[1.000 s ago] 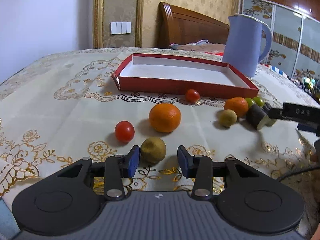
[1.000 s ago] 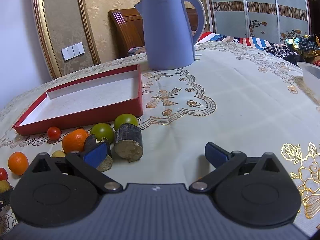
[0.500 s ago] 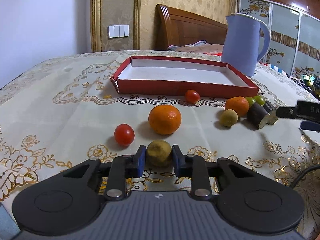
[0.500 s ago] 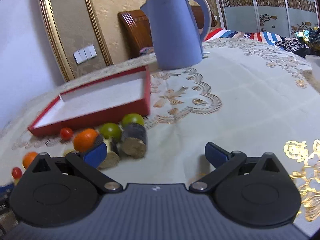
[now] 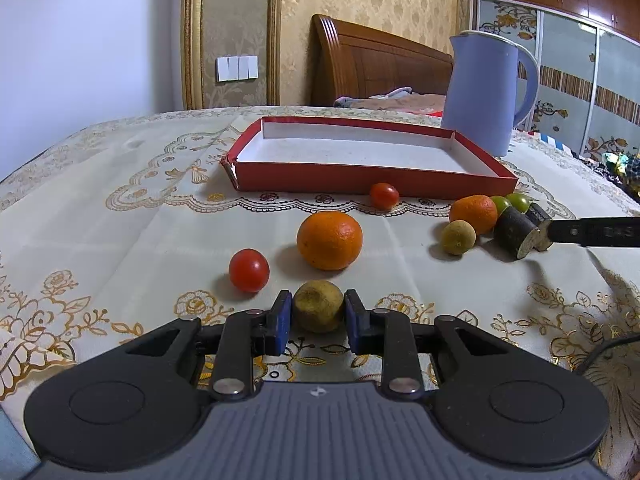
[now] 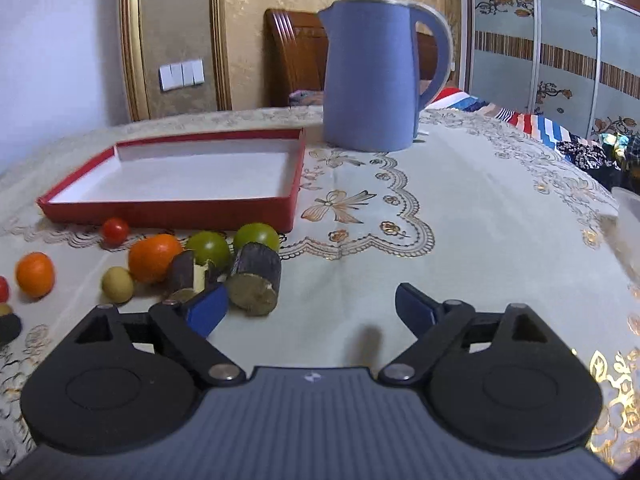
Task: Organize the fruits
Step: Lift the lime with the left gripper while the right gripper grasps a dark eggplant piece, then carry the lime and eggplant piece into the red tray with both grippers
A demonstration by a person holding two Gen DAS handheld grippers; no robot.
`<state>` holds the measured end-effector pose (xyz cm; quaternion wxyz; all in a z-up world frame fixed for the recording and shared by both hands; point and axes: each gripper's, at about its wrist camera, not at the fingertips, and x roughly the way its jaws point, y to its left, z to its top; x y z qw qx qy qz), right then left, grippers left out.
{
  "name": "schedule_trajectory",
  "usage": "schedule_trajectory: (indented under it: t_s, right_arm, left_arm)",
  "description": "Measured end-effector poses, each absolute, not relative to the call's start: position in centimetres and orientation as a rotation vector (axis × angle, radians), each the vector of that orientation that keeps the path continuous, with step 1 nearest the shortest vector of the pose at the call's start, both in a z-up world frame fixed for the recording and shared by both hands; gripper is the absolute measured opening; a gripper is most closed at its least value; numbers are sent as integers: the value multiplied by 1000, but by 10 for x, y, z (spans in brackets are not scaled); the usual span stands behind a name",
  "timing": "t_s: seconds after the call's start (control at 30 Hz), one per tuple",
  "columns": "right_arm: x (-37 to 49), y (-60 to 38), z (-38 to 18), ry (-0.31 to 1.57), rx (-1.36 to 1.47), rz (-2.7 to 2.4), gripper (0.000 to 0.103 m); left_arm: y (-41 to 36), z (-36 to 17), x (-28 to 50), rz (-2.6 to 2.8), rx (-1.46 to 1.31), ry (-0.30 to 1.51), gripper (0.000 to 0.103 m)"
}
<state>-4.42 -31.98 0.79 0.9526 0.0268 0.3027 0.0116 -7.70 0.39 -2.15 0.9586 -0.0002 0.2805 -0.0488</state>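
Observation:
My left gripper (image 5: 317,314) is shut on a small brownish-yellow fruit (image 5: 318,306) at table level. Ahead lie a red tomato (image 5: 249,270), a large orange (image 5: 329,240), a small tomato (image 5: 384,195) and the empty red tray (image 5: 360,151). At the right sit a smaller orange (image 5: 473,213), a yellow fruit (image 5: 458,237), two green fruits (image 5: 514,201) and dark cane pieces (image 5: 515,230). My right gripper (image 6: 310,310) is open and empty, its left finger next to the cane pieces (image 6: 255,282), the green fruits (image 6: 208,247) and the orange (image 6: 154,257).
A blue kettle (image 6: 372,76) stands behind the tray's right end (image 6: 298,184). The embroidered tablecloth (image 6: 460,240) stretches to the right, with a translucent container edge (image 6: 628,216) at the far right. A bed headboard stands beyond the table.
My left gripper moved forward and shut on the brownish-yellow fruit. My right gripper swung its view and shifted slightly, staying open beside the cane pieces.

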Motion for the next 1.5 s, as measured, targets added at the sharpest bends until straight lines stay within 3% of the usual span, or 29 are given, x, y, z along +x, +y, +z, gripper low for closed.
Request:
schedule_trajectory:
  t_s: [0.2, 0.4, 0.47, 0.5, 1.5]
  right_arm:
    - [-23, -312, 0, 662, 51, 35, 84]
    - [-27, -301, -1, 634, 13, 68, 56]
    - [-28, -299, -1, 639, 17, 92, 44]
    - [-28, -299, -1, 643, 24, 113, 34]
    - [-56, -303, 14, 532, 38, 119, 35]
  left_arm:
    - [3, -22, -78, -98, 6, 565, 27]
    - [2, -22, -78, -97, 12, 564, 27]
    - [0, -22, -79, -95, 19, 563, 27]
    - [0, -22, -79, -95, 22, 563, 27]
    - [-1, -3, -74, -132, 13, 562, 27]
